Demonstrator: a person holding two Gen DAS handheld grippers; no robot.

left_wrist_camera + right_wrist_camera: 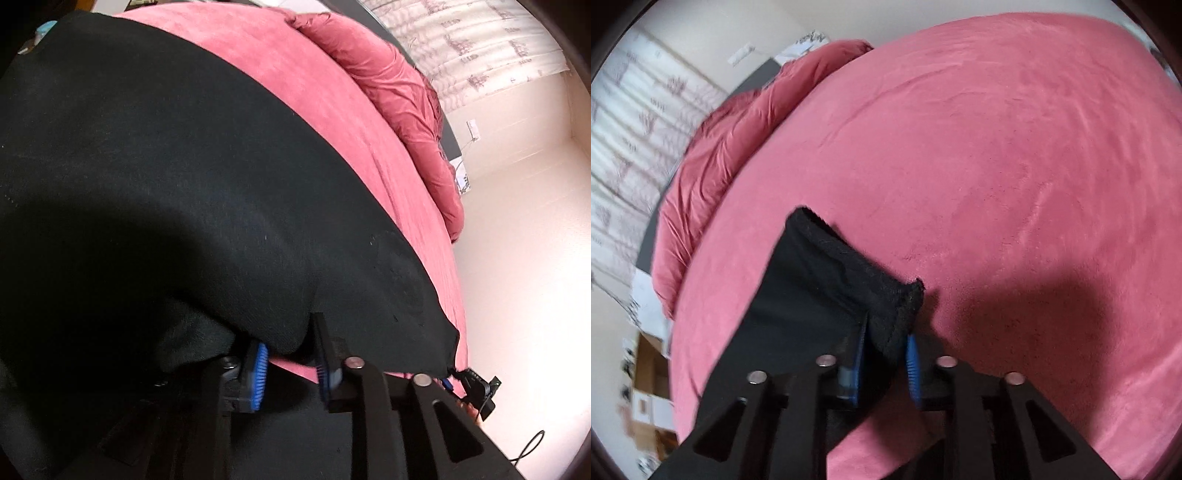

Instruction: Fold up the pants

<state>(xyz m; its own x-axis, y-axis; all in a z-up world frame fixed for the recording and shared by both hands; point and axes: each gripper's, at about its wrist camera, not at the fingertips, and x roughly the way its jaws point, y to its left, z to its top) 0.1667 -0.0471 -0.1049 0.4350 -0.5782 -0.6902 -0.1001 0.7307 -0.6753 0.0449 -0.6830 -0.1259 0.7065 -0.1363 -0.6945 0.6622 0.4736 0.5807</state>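
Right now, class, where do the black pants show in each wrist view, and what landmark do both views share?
Left wrist: the black pants fill the left and centre, draped over the left tool.
Right wrist: a bunched edge of the pants sits low centre, between the right tool's pads.
Shared landmark: the pink bedcover.
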